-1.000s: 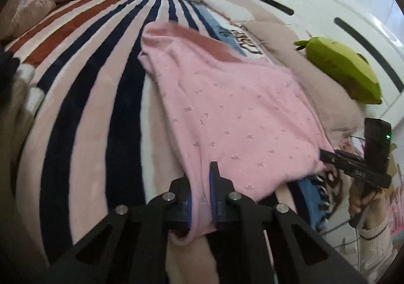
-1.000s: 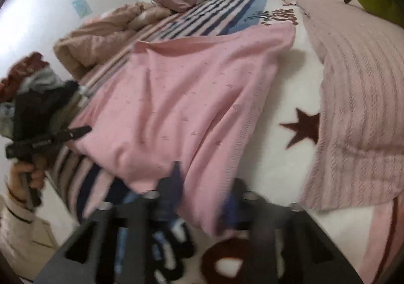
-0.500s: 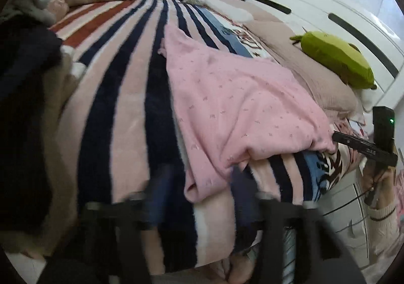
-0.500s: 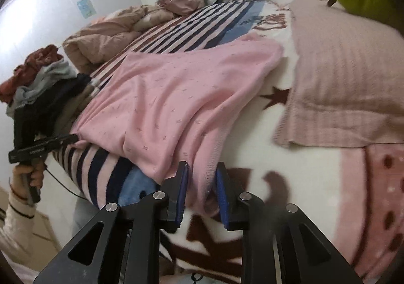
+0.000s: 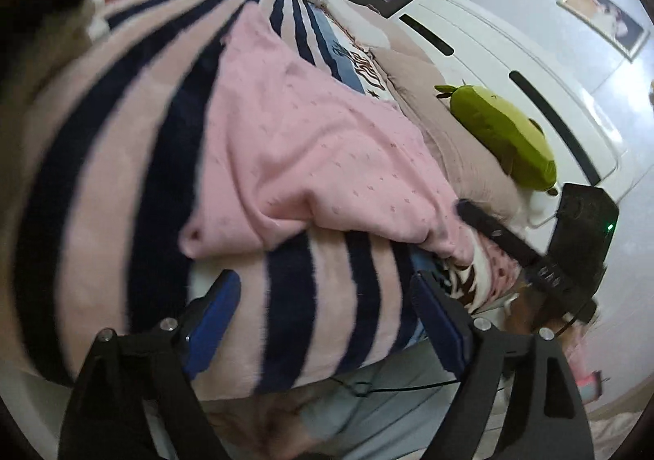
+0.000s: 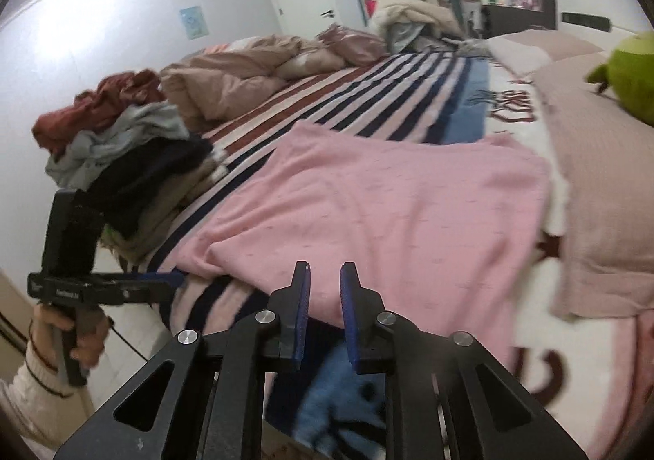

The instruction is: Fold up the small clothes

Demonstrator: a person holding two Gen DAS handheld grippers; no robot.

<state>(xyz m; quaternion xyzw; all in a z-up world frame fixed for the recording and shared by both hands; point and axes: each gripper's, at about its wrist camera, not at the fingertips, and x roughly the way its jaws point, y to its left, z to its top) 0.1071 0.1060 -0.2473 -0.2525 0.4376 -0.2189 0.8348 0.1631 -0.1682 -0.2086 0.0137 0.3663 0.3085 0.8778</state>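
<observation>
Striped bedding (image 5: 122,182) covers a wide bed in a cluttered bedroom, and the pink top (image 6: 380,206) lies spread across it near the front edge, its hem running just short of that edge. A heap of other clothes (image 6: 122,141) sits on the bed's left corner, and a green plush toy (image 5: 502,133) rests on the beige pillow cover (image 6: 592,182) toward the headboard side.

The left gripper (image 5: 323,321) hangs just off the front edge with its jaws spread wide and nothing between them; the near left corner of the top (image 5: 192,239) lies on the blanket a little ahead of it. The right gripper (image 6: 325,317) hovers at the hem with its jaws only narrowly parted; they appear to hold nothing, the cloth edge lying just beyond the blue pads (image 6: 302,308).

The top looks laid out but not yet folded, and the hem bunches into a ridge near the left corner. The next grasp should probably take the two near corners, or one side edge. To do it well, each gripper should come in low and level with the blanket, pinch only the pink cloth and not the bedding beneath, and bite deep enough that the soft knit does not slip. Both sides should lift together so the fold line stays straight, and the ridge should be pulled flat first.
</observation>
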